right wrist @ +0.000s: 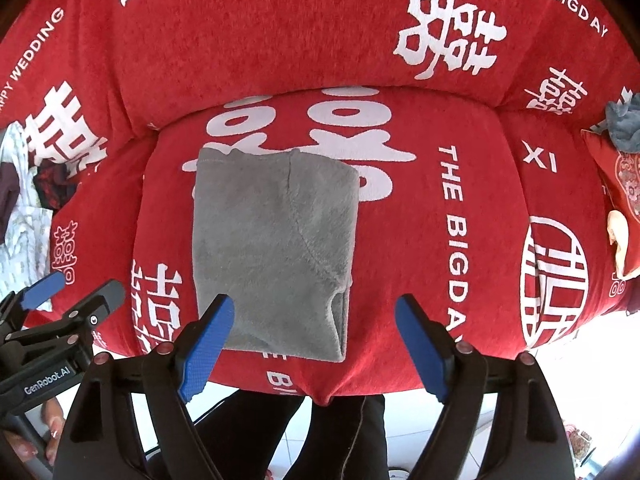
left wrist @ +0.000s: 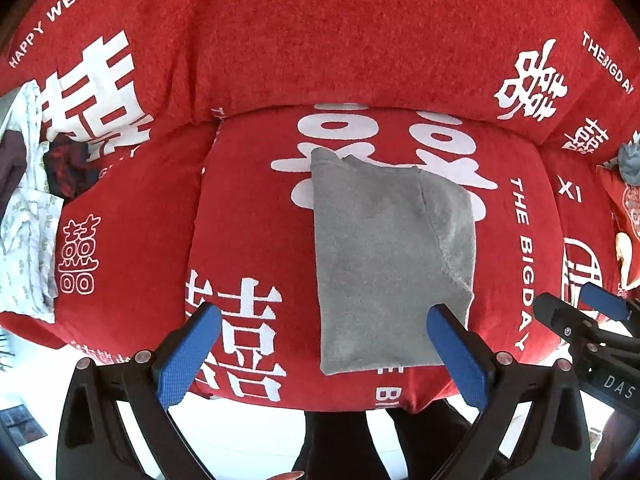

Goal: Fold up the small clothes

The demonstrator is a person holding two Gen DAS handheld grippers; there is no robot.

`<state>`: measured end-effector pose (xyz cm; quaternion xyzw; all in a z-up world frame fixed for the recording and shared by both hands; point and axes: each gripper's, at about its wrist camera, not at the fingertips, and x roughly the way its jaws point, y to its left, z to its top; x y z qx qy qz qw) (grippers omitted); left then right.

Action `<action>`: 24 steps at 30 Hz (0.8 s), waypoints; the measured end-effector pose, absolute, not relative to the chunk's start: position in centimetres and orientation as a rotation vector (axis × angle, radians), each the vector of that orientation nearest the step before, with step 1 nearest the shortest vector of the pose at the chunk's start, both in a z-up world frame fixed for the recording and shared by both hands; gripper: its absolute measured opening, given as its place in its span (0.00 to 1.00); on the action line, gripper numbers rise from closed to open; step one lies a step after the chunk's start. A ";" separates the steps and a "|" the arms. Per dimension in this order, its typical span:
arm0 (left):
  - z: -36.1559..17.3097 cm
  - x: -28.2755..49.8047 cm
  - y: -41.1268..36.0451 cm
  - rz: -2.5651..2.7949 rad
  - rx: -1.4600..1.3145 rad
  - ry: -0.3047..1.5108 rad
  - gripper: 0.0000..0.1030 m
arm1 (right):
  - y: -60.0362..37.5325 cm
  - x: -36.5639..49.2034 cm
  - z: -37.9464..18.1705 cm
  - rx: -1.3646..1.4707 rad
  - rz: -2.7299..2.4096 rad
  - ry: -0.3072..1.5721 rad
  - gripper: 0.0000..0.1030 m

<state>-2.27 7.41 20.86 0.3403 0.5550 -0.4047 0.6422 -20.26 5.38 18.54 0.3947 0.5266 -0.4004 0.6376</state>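
Red sofa [left wrist: 360, 40], covered in a fabric printed with white double-happiness characters and the words "HAPPY WEDDING" and "THE BIG DAY", fills both wrist views; its middle seat cushion [right wrist: 400, 280] serves as the landmark here. Grey fleece garment [left wrist: 384, 264], the task's thing, lies folded into a compact rectangle on this cushion, left of the "THE BIG DAY" line, its near edge close to the cushion's front edge and its far edge over the large white character. A heap of other clothes [left wrist: 28, 208], pale patterned and dark pieces, sits on the seat to the left of the cushion. A crumpled grey cloth [right wrist: 624, 124] rests on a red patterned pillow [right wrist: 616, 184] to the right of the cushion. Left gripper [left wrist: 320, 356] hangs above the cushion's front edge, its blue-padded jaws wide apart and holding nothing, one pad over the garment's near right corner. Right gripper [right wrist: 316, 348] hangs just beside it, jaws likewise apart and empty, its left pad over the garment's near left corner. The person's dark-clothed legs [right wrist: 340, 432] show below the cushion's front edge.
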 end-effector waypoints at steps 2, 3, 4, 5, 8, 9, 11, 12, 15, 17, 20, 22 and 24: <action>20.8 -2.4 7.4 -0.921 0.785 1.261 1.00 | 5.4 -20.3 18.4 0.907 -0.915 1.204 0.82; 20.8 -2.4 7.4 -0.919 0.789 1.261 1.00 | 5.5 -20.3 18.4 0.910 -0.915 1.205 0.82; 20.7 -2.4 7.4 -0.919 0.791 1.264 1.00 | 5.5 -20.3 18.3 0.913 -0.917 1.206 0.82; 20.6 -2.4 7.5 -0.919 0.795 1.271 1.00 | 5.5 -20.3 18.3 0.916 -0.918 1.207 0.82; 20.4 -2.5 7.5 -0.916 0.802 1.280 1.00 | 5.5 -20.3 18.1 0.919 -0.917 1.214 0.82; 20.3 -2.6 7.5 -0.915 0.804 1.280 1.00 | 5.5 -20.2 18.1 0.917 -0.916 1.216 0.82; 20.3 -2.6 7.5 -0.913 0.805 1.281 1.00 | 5.5 -20.1 18.1 0.911 -0.917 1.219 0.82; 20.4 -2.5 7.5 -0.913 0.804 1.281 1.00 | 5.5 -20.1 18.2 0.908 -0.917 1.220 0.82; 20.4 -2.5 7.5 -0.908 0.803 1.282 1.00 | 5.6 -20.0 18.3 0.903 -0.918 1.221 0.82; 20.5 -2.4 7.5 -0.906 0.802 1.281 1.00 | 5.6 -20.0 18.3 0.903 -0.921 1.220 0.82; 20.5 -2.3 7.5 -0.904 0.803 1.280 1.00 | 5.6 -20.0 18.3 0.902 -0.919 1.221 0.82; 20.5 -2.3 7.5 -0.904 0.804 1.279 1.00 | 5.5 -20.0 18.3 0.902 -0.920 1.221 0.82; 20.5 -2.3 7.6 -0.905 0.807 1.279 1.00 | 5.5 -20.0 18.3 0.905 -0.919 1.221 0.82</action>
